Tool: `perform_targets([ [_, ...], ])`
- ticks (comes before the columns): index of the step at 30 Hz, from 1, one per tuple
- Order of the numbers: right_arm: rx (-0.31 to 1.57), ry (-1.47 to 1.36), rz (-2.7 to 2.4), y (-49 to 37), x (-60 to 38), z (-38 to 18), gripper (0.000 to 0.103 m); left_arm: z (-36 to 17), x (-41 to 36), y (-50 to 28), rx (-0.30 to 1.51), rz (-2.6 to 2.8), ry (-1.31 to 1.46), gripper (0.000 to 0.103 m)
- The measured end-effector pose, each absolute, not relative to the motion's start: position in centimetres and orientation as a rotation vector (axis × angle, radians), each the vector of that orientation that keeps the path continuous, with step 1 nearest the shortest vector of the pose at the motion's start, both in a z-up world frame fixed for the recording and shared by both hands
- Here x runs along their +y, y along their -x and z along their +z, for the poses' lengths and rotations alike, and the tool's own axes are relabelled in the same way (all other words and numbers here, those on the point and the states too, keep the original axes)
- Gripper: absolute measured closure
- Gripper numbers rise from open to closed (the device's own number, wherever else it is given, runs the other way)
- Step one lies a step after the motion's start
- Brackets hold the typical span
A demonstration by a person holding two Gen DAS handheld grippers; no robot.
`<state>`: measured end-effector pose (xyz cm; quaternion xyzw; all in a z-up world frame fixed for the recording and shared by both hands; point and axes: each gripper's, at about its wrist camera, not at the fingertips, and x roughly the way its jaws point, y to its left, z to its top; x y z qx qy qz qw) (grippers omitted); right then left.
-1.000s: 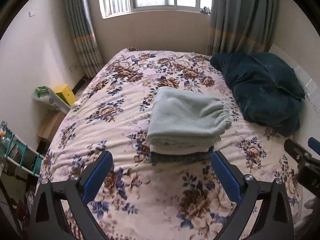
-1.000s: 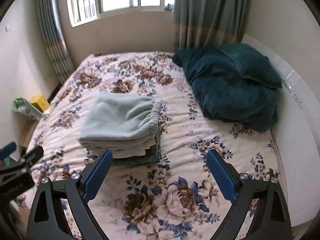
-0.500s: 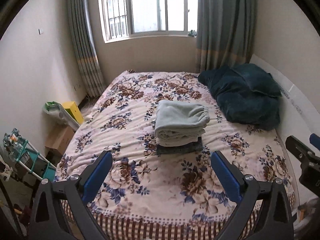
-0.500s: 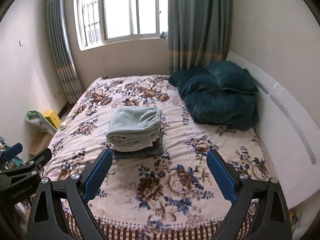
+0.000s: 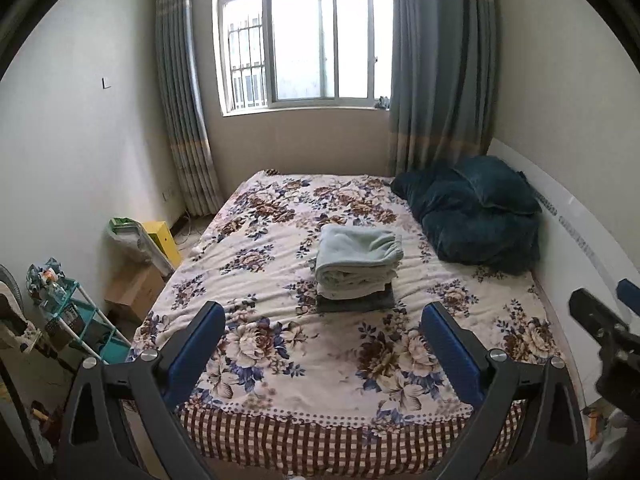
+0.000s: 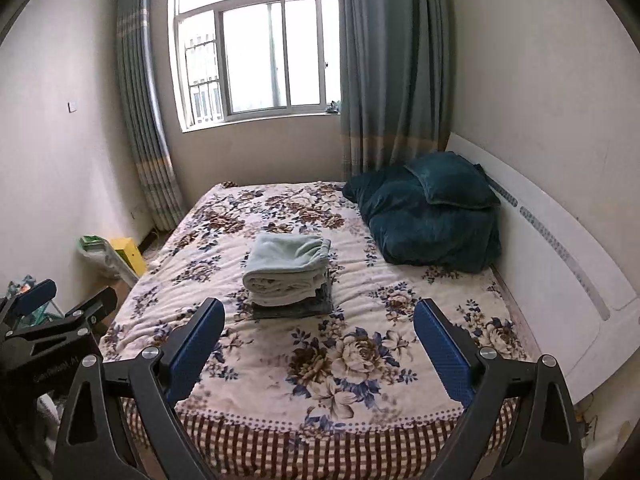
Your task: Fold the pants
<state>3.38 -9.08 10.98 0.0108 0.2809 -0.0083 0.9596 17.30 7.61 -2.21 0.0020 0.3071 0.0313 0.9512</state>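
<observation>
Folded pale-green pants (image 5: 358, 258) (image 6: 286, 270) are sitting on top of a darker folded garment (image 5: 360, 304) (image 6: 296, 308), stacked mid-bed on the floral bedspread (image 5: 280, 352) (image 6: 360, 360). Left hand-held gripper (image 5: 324, 320) is hovering off the foot of the bed, jaws spread wide, grasping nothing, well apart from the pants. Right hand-held gripper (image 6: 320, 316) is hovering likewise, released, fingers wide apart, nothing between them. Each gripper is showing at the edge of the other's view. Dark teal blanket and pillow (image 5: 476, 220) (image 6: 432, 212) are lying bunched at the right, beside the white headboard (image 6: 560, 264). Window (image 5: 304, 40) with curtains is sitting beyond the bed; yellow box (image 5: 164, 236) is on the floor at left.
</observation>
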Motion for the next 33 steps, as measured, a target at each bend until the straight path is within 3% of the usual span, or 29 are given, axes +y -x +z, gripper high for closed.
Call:
perform_targets([
  [14,0.600,-0.013,0.041,-3.7,-9.8,11.8,0.005,-3.8,7.6,-16.6,0.665,0.115,0.029,0.002],
  [33,0.624,0.011,-0.062,-18.3,-10.0,6.6,0.002,-8.1,6.9,-26.1,0.680,0.200,-0.035,0.000],
])
